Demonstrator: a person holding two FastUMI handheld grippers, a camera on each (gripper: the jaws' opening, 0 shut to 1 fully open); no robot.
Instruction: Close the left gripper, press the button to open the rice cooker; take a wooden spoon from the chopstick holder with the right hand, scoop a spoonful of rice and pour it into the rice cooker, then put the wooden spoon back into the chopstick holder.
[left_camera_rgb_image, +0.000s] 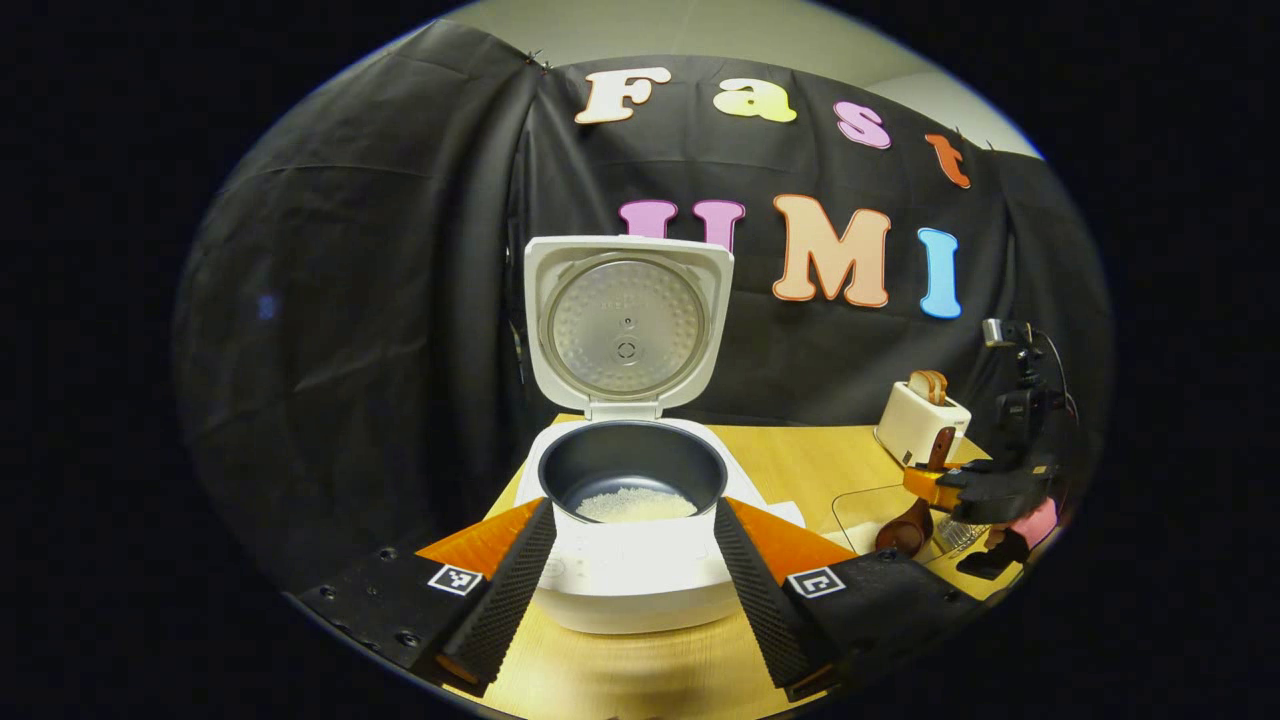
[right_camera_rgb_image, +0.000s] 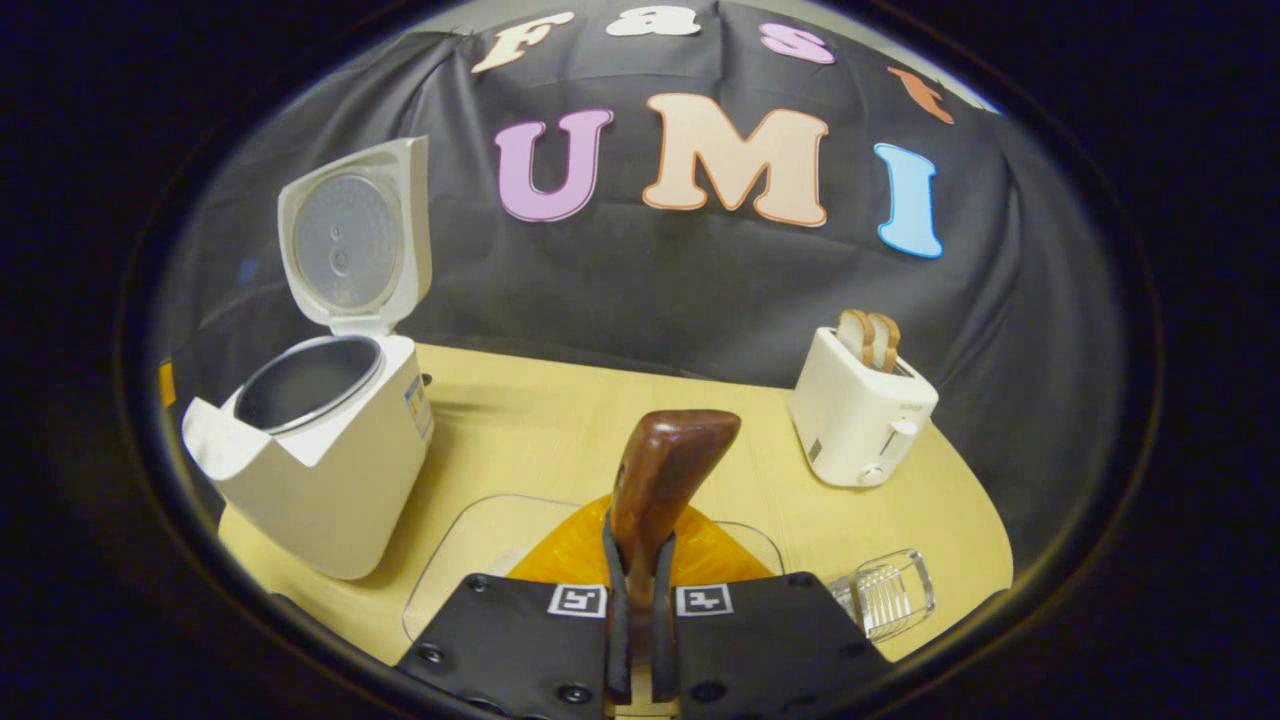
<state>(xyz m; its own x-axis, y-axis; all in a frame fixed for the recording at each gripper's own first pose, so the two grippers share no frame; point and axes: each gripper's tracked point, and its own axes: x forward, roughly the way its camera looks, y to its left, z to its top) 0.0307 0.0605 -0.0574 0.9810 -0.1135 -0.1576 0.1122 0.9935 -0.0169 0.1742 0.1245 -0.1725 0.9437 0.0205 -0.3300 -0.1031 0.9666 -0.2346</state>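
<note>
Noting rice cooker (left_camera_rgb_image: 628, 520) at frame centre in left gripper view, lid upright, rice in pot bottom. Left gripper (left_camera_rgb_image: 633, 580) jaws wide, fingers flanking cooker front; we cannot tell contact. Right gripper (right_camera_rgb_image: 637, 620) at bottom centre of right gripper view, jaws narrow, clamping wooden spoon (right_camera_rgb_image: 660, 480) handle. Clear chopstick holder (right_camera_rgb_image: 890, 592) lower right, apparently lying on table (right_camera_rgb_image: 520, 420). Toaster (right_camera_rgb_image: 860, 420) right.

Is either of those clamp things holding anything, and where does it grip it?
The right hand-held gripper clamps the dark brown wooden spoon by its handle. The left hand-held gripper holds nothing.
</note>
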